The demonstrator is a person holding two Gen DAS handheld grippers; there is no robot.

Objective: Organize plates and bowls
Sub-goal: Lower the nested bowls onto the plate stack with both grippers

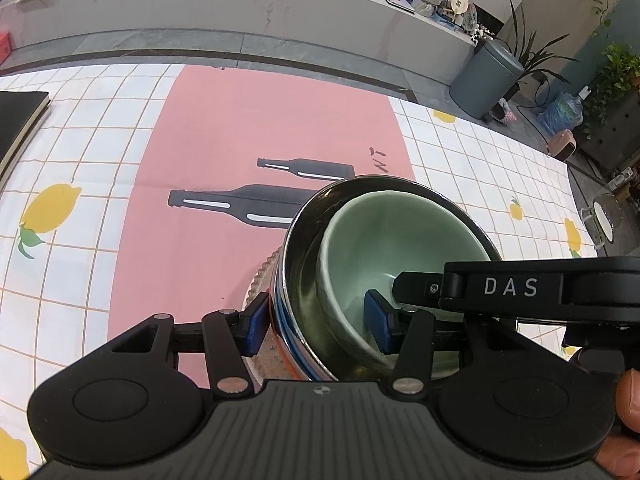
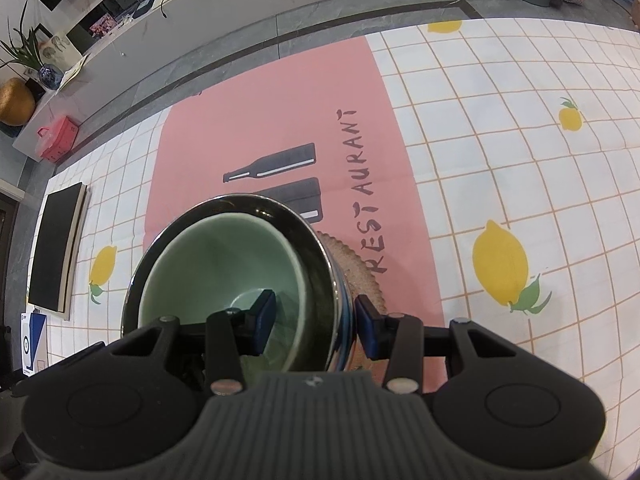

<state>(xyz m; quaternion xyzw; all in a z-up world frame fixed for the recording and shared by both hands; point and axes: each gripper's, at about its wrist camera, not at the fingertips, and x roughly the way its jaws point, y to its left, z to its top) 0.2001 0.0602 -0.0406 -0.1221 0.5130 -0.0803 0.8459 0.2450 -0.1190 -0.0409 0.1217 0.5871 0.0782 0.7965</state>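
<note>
A pale green ceramic bowl [image 1: 400,232] [image 2: 224,256] sits nested inside a steel bowl [image 1: 304,248] [image 2: 316,248]. Under them lies a speckled brown plate [image 1: 262,276] [image 2: 360,268] with a scalloped rim, on the pink placemat [image 1: 240,128]. My left gripper [image 1: 318,322] straddles the bowls' left walls, one blue pad outside the steel bowl and the other inside the green one, shut on both. My right gripper [image 2: 316,324] grips the opposite walls the same way. Whether the steel bowl touches the plate is hidden.
A black notebook [image 1: 20,120] [image 2: 56,244] lies at the table's left end on the lemon-print checked cloth [image 2: 520,160]. The table's far edge runs just past the placemat. A grey bin [image 1: 484,80] stands on the floor beyond. A person's thumb [image 1: 628,400] shows at the lower right.
</note>
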